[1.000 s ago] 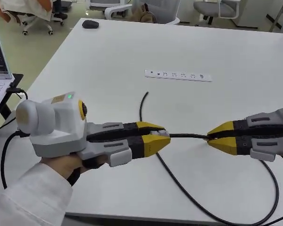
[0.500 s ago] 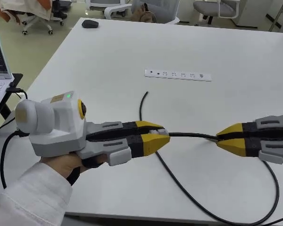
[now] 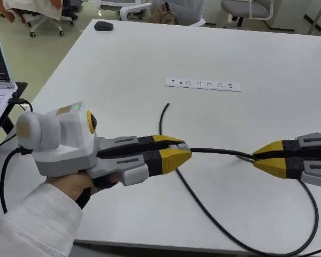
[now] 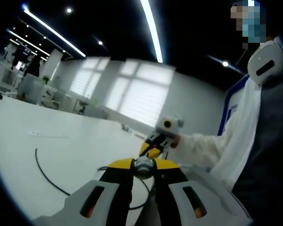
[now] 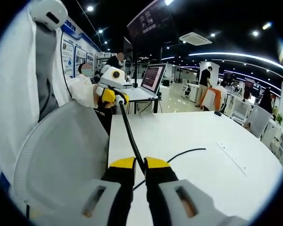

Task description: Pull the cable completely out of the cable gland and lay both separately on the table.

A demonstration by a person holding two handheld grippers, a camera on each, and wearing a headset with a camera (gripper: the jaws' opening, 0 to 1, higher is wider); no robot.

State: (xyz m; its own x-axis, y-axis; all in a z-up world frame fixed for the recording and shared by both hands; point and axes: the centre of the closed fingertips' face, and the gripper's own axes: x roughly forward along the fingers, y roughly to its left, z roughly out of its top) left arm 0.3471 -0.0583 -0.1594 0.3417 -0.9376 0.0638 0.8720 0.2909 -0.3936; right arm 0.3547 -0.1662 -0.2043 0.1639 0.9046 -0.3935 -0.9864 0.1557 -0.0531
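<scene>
Your left gripper point(image 3: 185, 153) is closed on a small part at its tips, which seems to be the gland point(image 4: 142, 165). Your right gripper point(image 3: 255, 159) pinches the cable point(image 3: 219, 152). The cable runs between both grippers, above the table point(image 3: 246, 48).

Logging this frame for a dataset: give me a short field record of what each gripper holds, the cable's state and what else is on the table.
left gripper: shut on small grey cable gland
right gripper: shut on black cable
cable state: stretched between the grippers, runs to the gland, not yet out; slack loops on white table
also on table: white power strip, black mouse at far corner
</scene>
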